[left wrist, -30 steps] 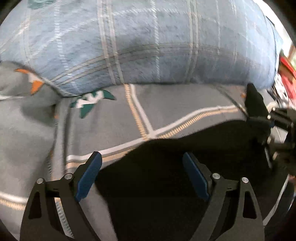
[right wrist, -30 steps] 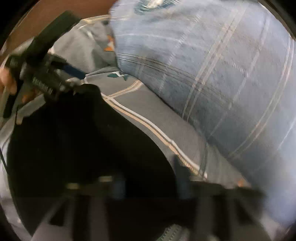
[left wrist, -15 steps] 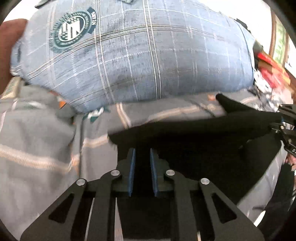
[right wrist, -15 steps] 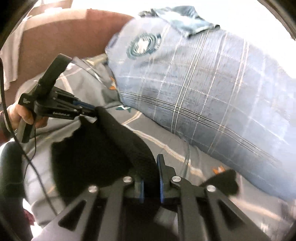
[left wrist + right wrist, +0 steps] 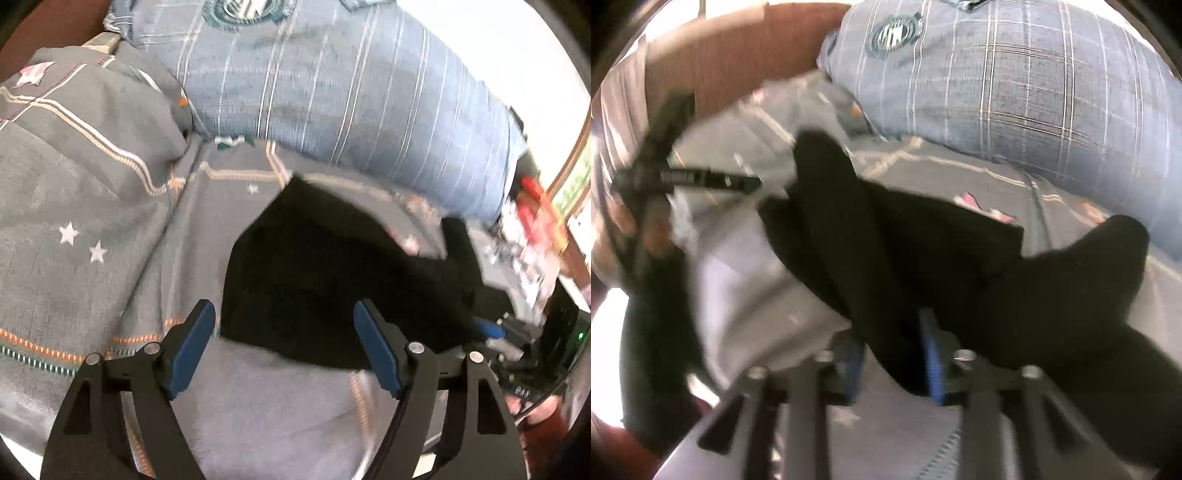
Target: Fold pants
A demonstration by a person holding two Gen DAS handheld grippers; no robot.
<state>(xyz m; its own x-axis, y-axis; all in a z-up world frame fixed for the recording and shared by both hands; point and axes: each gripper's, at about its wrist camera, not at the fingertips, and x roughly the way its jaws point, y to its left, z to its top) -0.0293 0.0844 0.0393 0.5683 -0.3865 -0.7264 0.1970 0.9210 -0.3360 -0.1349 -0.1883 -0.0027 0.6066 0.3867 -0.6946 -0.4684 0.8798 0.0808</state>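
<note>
The black pants [image 5: 325, 273] lie bunched on the grey patterned bedspread [image 5: 110, 229]. My left gripper [image 5: 284, 343] is open and empty, its blue pads just short of the pants' near edge. In the right wrist view the pants [image 5: 905, 251] drape between the blue pads of my right gripper [image 5: 894, 358], which stand a little apart with the cloth still between them. The view is blurred. The left gripper [image 5: 701, 179] shows at the left, held by a hand. The right gripper [image 5: 495, 332] shows at the right edge of the left wrist view.
A large blue plaid pillow [image 5: 351, 81] lies along the back of the bed, also in the right wrist view [image 5: 1015, 74]. A brown headboard [image 5: 738, 48] stands behind. Cluttered shelves [image 5: 535, 221] are at the far right.
My left gripper has opened, let go of the pants and pulled back. The pants have dropped onto the bedspread. My right gripper's pads have parted slightly around the cloth.
</note>
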